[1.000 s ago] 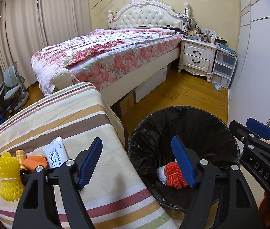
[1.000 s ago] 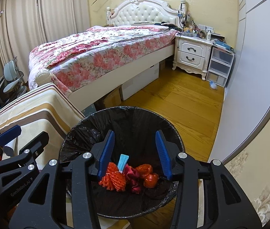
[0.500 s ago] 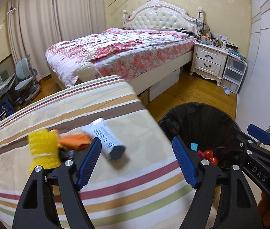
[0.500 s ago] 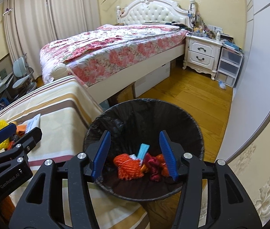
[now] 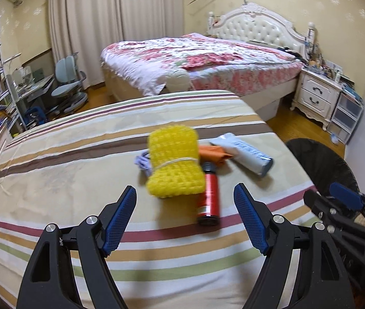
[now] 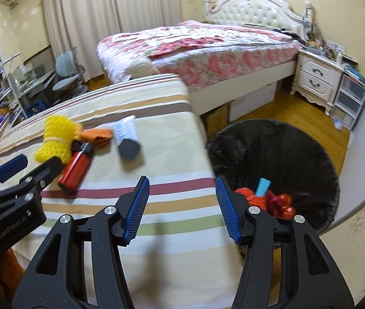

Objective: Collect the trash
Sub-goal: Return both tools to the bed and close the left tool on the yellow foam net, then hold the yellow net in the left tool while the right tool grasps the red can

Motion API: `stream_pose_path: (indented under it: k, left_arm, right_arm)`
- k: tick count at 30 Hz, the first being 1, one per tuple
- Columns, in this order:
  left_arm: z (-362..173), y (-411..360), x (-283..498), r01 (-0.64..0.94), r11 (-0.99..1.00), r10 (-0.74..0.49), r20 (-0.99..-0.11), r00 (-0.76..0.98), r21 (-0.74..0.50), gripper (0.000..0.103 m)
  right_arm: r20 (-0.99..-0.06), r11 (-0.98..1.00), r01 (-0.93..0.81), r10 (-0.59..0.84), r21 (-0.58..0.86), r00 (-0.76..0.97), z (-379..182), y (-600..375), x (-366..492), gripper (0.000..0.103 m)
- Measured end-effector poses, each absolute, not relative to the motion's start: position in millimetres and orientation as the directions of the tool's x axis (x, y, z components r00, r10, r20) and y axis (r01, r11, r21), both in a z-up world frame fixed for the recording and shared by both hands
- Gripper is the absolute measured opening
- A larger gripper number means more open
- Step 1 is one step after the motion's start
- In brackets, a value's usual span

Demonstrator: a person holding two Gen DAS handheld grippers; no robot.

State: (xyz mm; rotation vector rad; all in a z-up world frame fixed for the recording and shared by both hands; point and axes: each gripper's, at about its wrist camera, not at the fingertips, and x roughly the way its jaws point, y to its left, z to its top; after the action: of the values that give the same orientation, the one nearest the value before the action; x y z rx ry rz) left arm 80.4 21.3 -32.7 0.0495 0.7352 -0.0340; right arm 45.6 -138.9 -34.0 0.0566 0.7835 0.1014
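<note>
Both our grippers are empty, the left gripper [image 5: 185, 219] spread wide and the right gripper [image 6: 182, 206] about half open. The trash sits in a heap on the striped counter [image 5: 66, 170], left of the bin [image 6: 272, 159]: a yellow net [image 5: 173, 164] overlapping a red bottle [image 5: 209, 195], an orange scrap [image 5: 212, 152] and a white tube [image 5: 244, 152] behind. We could catch net and bottle together, and the round bottle may roll off the counter.

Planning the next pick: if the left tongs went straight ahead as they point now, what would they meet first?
Most likely the yellow mesh bundle, which lies nearly centred ahead of the open left tongs, with the red bottle just right of it. Blur makes depth uncertain.
</note>
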Motion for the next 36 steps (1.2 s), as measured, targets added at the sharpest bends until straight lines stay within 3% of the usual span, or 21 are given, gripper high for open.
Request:
stream_pose_path:
  k: [6,10,13,23,36]
  left_arm:
    - [-34.5,33.7,96.1,0.056,0.998,-0.036,-0.667,0.744,0.009,0.075]
    - [-42.7,33.9,104.5,0.089,0.996,-0.071,-0.687,0.724,-0.009,0.053]
    - [-45.0,35.6,104.1,0.105,0.994,-0.09,-0.688,0.72,-0.021,0.045]
    - [-34.1,60.3,73.1,0.098,0.995,-0.087,-0.657,0.749,-0.021,0.043]
    - [-48.5,130.6,52.7,-0.034,0.999,0.031,-0.706,0.707,0.009,0.043]
  right_arm:
    - [-0.713,0.993,-0.098,0.112,0.06,0.692,-35.2,-120.7,51.6,0.052]
    - [-0.721,0.993,-0.095,0.111,0.063,0.684,-37.6,-118.7,51.8,0.053]
    - [-0.723,0.994,-0.099,0.108,0.055,0.682,-38.1,-116.6,53.1,0.053]
    - [-0.724,0.992,-0.119,0.115,0.046,0.68,-38.0,-106.2,52.6,0.053]
    - [-0.719,0.977,-0.208,0.175,0.043,0.673,-30.6,-62.1,54.9,0.053]
